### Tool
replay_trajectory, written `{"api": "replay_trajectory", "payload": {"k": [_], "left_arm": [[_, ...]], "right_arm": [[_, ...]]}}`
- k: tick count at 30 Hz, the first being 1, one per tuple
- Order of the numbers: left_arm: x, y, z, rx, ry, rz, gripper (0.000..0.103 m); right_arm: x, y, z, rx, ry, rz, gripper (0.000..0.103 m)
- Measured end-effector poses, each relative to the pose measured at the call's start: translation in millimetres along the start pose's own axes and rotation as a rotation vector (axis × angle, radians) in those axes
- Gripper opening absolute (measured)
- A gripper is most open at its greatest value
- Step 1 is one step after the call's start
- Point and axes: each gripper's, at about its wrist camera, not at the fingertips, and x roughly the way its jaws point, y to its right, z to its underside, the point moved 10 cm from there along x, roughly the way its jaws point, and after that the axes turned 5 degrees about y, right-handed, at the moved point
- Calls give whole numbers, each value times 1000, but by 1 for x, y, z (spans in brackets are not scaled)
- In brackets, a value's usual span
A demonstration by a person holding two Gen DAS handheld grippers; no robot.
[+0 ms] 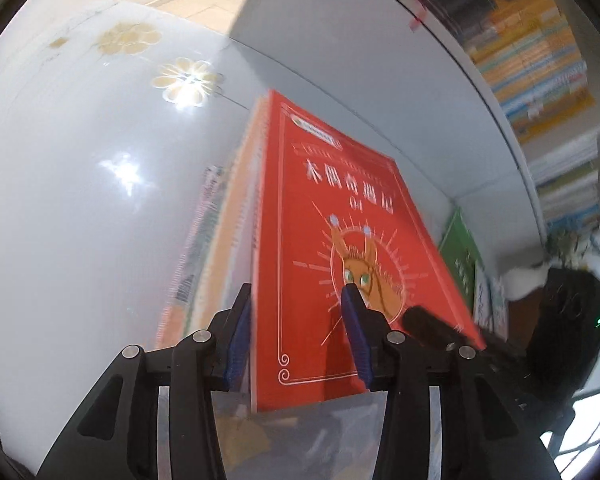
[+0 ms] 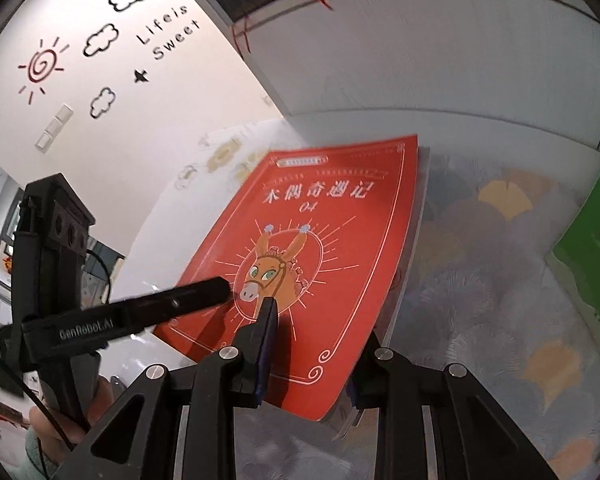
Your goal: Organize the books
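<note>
A red book (image 1: pixel 340 216) with a donkey on its cover is held tilted above the table, with blurred edges of other books beside its left side. My left gripper (image 1: pixel 296 292) straddles its near edge, one blue pad on the cover and the other against its back. In the right wrist view the same red book (image 2: pixel 324 216) has thin pale pages under it. My right gripper (image 2: pixel 312 344) is shut on its near corner, one finger on the cover and the other hidden beneath. One of the left gripper's black fingers (image 2: pixel 180 300) lies across the cover.
A green book (image 2: pixel 588 240) (image 1: pixel 460 256) lies to the right. The table cover (image 2: pixel 500 280) has a leaf pattern; a glossy white surface (image 1: pixel 80 200) with gold flowers lies beyond. Shelves packed with books (image 1: pixel 540 60) stand behind a white panel. A hand (image 2: pixel 40 432) holds the left gripper's handle.
</note>
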Motion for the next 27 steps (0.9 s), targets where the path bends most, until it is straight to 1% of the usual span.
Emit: {"api": "replay_trajectory", "payload": {"k": [3,5,7,9,11,12,13,14,17,20,21,23,24,25,27], "left_arm": [[-10,-6,-4,17,35,-55,41],[-17,-8,-3,25,51,-84,41],[-25,-6,1,42,63,-108,41],[-33,-2,9,53,61,-108,41],[-42,2,18,61,57,-96,41],[-48,6,24,68,57,-89,41],[-52,8,29,76,55,-87,41],[-56,12,33,86,55,-87,41],[-72,26,49,119,56,-63,41],[-82,46,66,158,44,-23,41],[-85,55,72,174,39,-9,41],[-89,74,84,209,27,23,41],[-91,88,90,235,21,50,41],[-92,99,94,257,17,73,41],[-94,125,105,318,4,119,41]], "right_arm": [[6,2,5,3,-23,20,28],[12,4,11,24,-58,17,30],[13,2,11,40,-58,8,35],[13,0,14,39,-79,14,38],[12,-4,18,32,-102,22,46],[8,-7,22,26,-113,25,53],[4,-8,27,30,-120,24,55],[1,-8,31,40,-126,29,55],[-22,-6,52,91,-142,37,55],[-60,-3,82,123,-135,60,55],[-76,-1,97,139,-130,71,55],[-97,4,117,164,-121,88,55],[-111,6,131,175,-111,99,55],[-123,8,141,181,-104,116,55],[-149,17,165,177,-92,179,55]]}}
